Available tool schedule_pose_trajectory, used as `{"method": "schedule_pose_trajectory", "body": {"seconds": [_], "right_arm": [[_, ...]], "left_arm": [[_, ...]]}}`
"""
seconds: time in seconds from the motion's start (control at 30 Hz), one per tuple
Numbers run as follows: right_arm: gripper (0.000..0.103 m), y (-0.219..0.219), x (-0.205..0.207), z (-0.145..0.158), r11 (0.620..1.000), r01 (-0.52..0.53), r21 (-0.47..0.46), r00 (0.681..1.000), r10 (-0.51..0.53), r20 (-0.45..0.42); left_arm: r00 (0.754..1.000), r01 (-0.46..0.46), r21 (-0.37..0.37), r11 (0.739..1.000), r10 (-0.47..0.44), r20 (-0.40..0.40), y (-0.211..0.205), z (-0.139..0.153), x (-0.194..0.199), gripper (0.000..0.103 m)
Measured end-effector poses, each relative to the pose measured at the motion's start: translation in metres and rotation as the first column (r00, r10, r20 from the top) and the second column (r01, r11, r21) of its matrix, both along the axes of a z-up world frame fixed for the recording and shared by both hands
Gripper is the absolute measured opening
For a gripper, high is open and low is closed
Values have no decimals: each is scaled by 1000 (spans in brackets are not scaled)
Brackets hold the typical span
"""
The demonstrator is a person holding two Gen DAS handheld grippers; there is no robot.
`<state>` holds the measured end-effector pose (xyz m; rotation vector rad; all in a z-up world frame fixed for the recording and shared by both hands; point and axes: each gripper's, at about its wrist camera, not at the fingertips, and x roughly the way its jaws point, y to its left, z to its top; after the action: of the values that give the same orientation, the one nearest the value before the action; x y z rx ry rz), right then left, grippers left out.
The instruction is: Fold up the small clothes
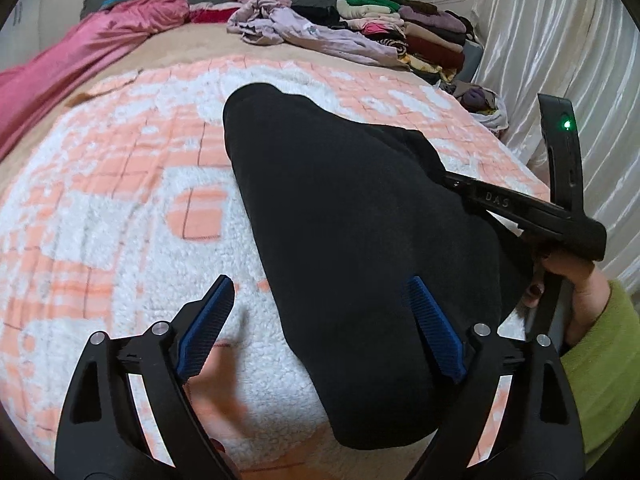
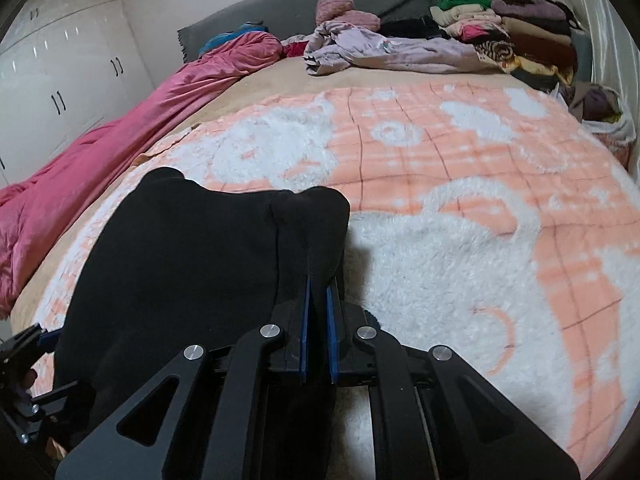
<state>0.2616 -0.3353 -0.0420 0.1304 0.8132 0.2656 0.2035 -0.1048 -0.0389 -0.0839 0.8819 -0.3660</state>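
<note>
Open blanket (image 2: pixel 460 240) right of black garment (image 2: pixel 192 264) — clothes pile (image 2: pixel 500 32) blocks far edge

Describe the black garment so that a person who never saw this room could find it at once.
Start at the big bed, covered by a fluffy peach and white blanket. The black garment lies on its near part, with one edge clamped by the right gripper. It is plain black and apart from the colourful clothes pile at the headboard.
</note>
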Motion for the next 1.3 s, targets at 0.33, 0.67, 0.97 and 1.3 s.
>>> {"method": "schedule_pose_trajectory", "body": {"seconds": [0.33,0.67,0.97,1.3], "right_arm": [[29,-18,-45,46,992,-13,126,997,3,75],[34,-24,-92,31,960,-40,278,998,52,-37],[15,-19,-104,27,970,-50,239,998,58,-29],[18,-15,-106,5,981,-16,195,998,27,-52]], "left_arm": [[1000,-16,-14,1000,16,-5,7,0,-3,84],[1000,-5,-16,1000,5,3,9,5,-15,84],[1000,-9,-1,1000,9,-1,5,6,-19,84],[1000,-13,-4,1000,13,-22,7,-8,-15,85]]}}
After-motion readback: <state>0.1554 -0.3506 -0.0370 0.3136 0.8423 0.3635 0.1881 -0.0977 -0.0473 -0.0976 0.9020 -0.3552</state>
